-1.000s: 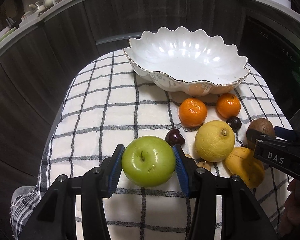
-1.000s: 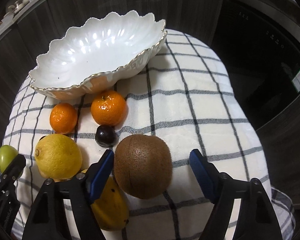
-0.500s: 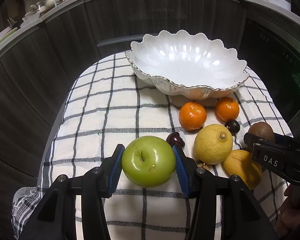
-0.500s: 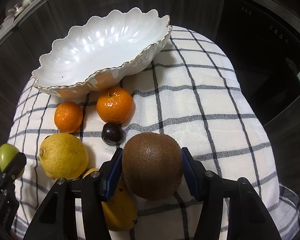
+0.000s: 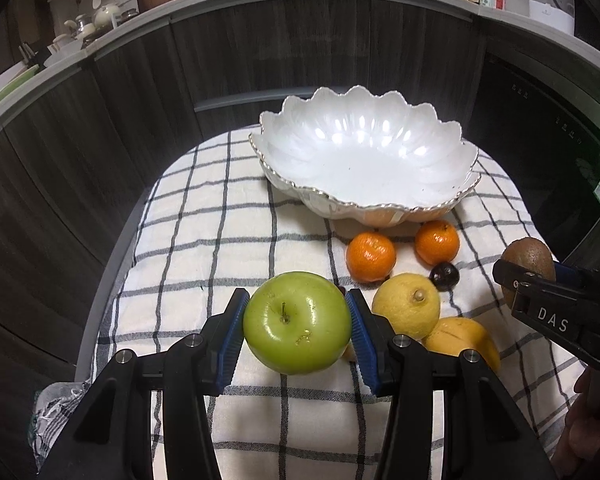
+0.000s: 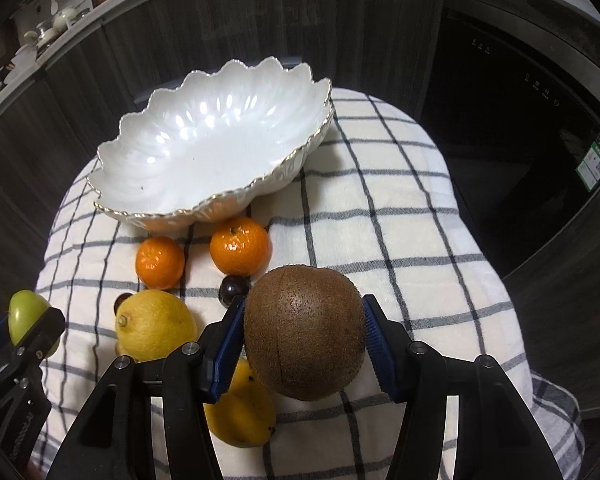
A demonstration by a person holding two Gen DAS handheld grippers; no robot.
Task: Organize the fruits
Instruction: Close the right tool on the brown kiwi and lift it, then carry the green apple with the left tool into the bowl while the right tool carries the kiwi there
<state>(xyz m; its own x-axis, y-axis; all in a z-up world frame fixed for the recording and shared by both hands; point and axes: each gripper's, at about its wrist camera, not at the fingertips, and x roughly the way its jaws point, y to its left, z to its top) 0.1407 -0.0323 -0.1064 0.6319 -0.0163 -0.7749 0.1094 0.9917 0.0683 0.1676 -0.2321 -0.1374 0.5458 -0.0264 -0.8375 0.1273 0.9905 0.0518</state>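
My left gripper (image 5: 297, 334) is shut on a green apple (image 5: 297, 322) and holds it above the checked cloth (image 5: 204, 248). My right gripper (image 6: 303, 338) is shut on a brown kiwi (image 6: 303, 330), lifted above the cloth; it also shows in the left wrist view (image 5: 529, 254). A white scalloped bowl (image 5: 363, 160) stands empty at the far side. Two oranges (image 5: 371, 257) (image 5: 437, 242), a lemon (image 5: 405, 306), a dark plum (image 5: 443, 276) and a yellow mango (image 5: 461, 340) lie on the cloth between the grippers.
The cloth covers a small round table with dark cabinet fronts (image 5: 100, 128) behind and to the left. A dark appliance (image 6: 519, 100) stands at the right. A counter with kitchenware (image 5: 80, 28) runs along the back.
The right gripper closed on the kiwi and lifted it. The left gripper rose with the apple, and both views drew back from the bowl.
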